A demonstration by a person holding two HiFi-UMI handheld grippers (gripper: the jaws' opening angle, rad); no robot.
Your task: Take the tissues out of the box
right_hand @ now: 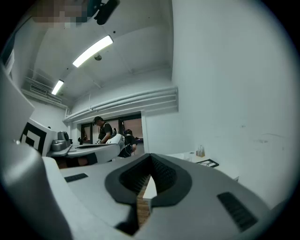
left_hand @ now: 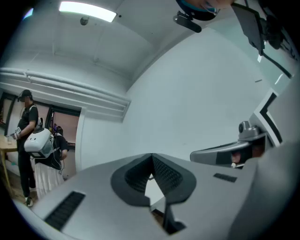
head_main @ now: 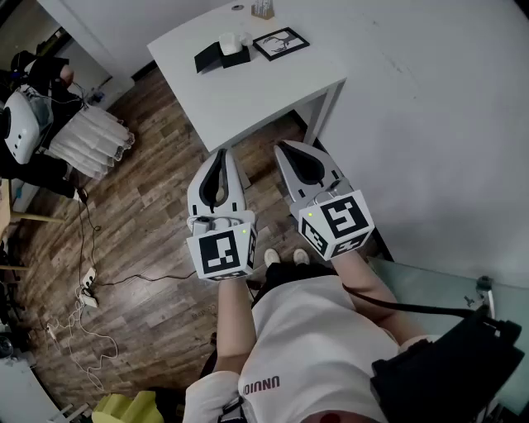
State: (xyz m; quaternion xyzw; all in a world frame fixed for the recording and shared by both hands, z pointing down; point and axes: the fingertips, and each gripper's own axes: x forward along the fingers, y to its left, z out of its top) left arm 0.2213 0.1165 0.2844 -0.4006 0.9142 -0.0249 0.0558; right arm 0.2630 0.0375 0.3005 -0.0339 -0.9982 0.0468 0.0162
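Nearest, grippers: two, side by side over the wooden floor [head_main: 140, 231], one in each of the person's hands, tips pointing at the table's near corner.
Left gripper [head_main: 221, 157]: jaws clenched tip to tip, with nothing between them; the left gripper view [left_hand: 152, 157] shows only wall and ceiling past them.
Right gripper [head_main: 285, 149]: jaws likewise pressed together and empty [right_hand: 151, 157].
Marker cubes: two, one on the back of each gripper, left [head_main: 221, 254] and right [head_main: 337, 223].
Floor clutter: a tangle of cables [head_main: 87, 297] by the picture's left side.
Table [head_main: 264, 91]: one, white, standing against the white wall.
Tissue box [head_main: 235, 58]: one, black, on the table's far half toward its left corner, well apart from both grippers.
Tissue [head_main: 229, 41]: one white tuft sticking up out of the box.
Framed picture [head_main: 281, 43]: one, lying flat just right of the box.
Small holder [head_main: 263, 10]: one, at the table's far edge; its contents are too small to make out.
Other people: two, far off by a doorway [right_hand: 103, 131].
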